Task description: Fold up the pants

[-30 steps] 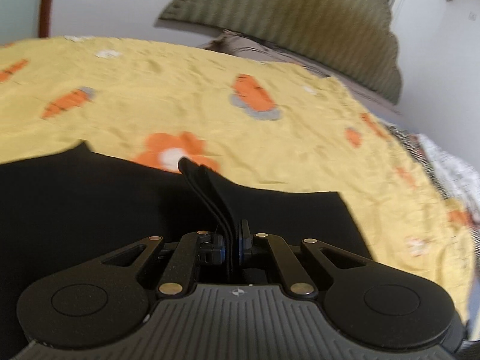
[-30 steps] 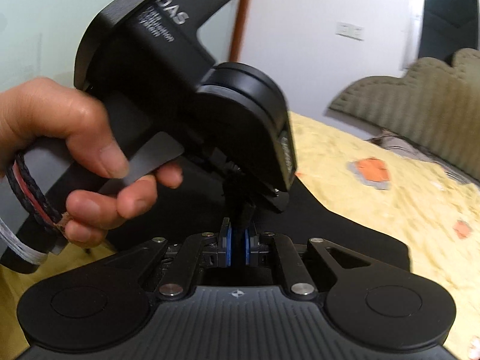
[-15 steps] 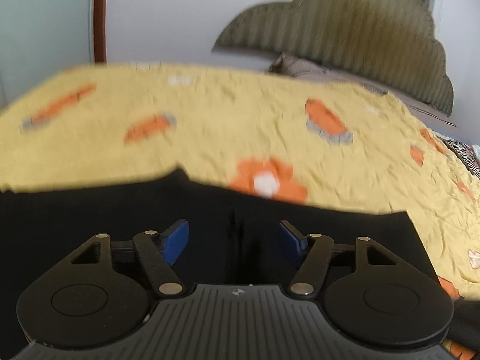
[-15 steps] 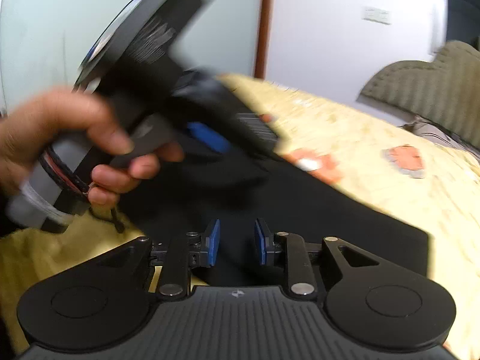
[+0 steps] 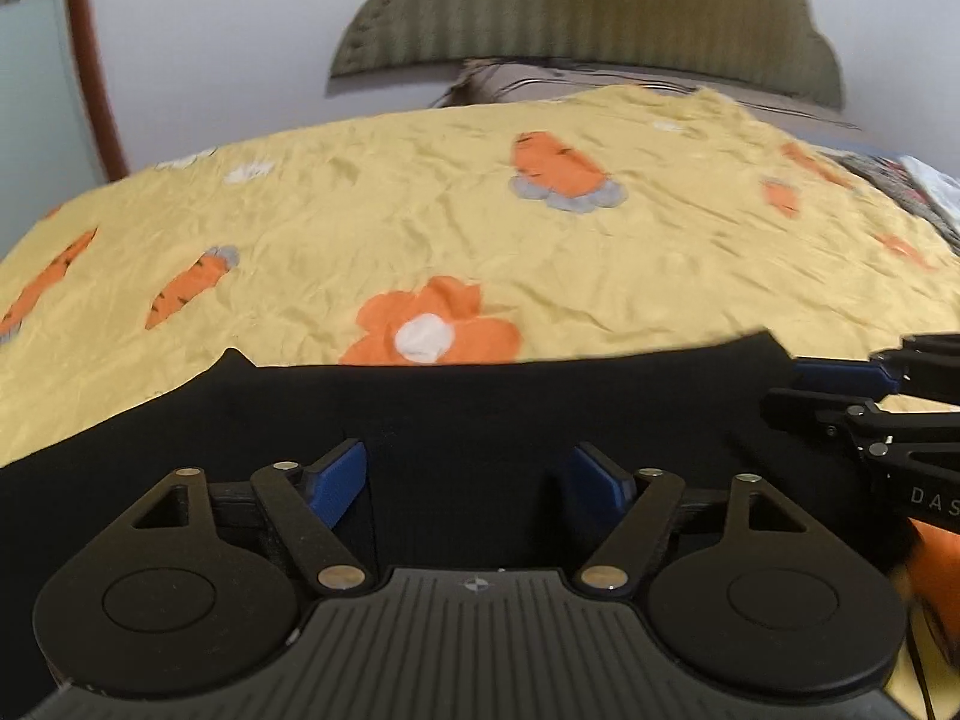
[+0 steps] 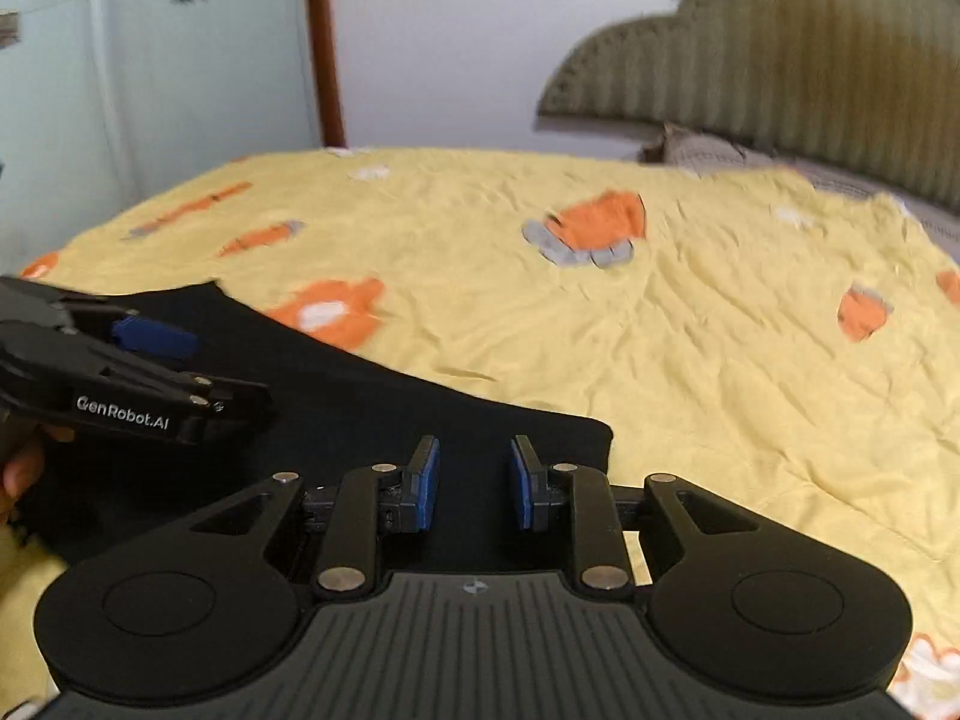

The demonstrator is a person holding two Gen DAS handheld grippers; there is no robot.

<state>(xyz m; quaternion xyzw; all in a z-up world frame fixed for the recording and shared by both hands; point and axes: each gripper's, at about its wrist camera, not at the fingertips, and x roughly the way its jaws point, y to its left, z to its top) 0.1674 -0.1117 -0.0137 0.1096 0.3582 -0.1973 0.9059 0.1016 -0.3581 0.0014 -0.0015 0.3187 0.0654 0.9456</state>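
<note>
The black pants (image 5: 468,414) lie flat and folded on the yellow bedspread, also seen in the right wrist view (image 6: 372,408). My left gripper (image 5: 468,480) is open and empty just above the pants, blue pads wide apart. It also shows at the left of the right wrist view (image 6: 180,366). My right gripper (image 6: 474,480) is open and empty over the pants' right end. It shows at the right edge of the left wrist view (image 5: 798,390).
The yellow bedspread (image 5: 480,228) with orange carrot and flower prints covers the bed beyond the pants. An olive scalloped headboard (image 5: 588,12) and a pillow stand at the far end. A white wall and brown door frame (image 6: 324,42) lie to the left.
Both grippers have opened and let go of the pants fabric. They have drawn apart and lowered, and the pants now lie flat on the bed.
</note>
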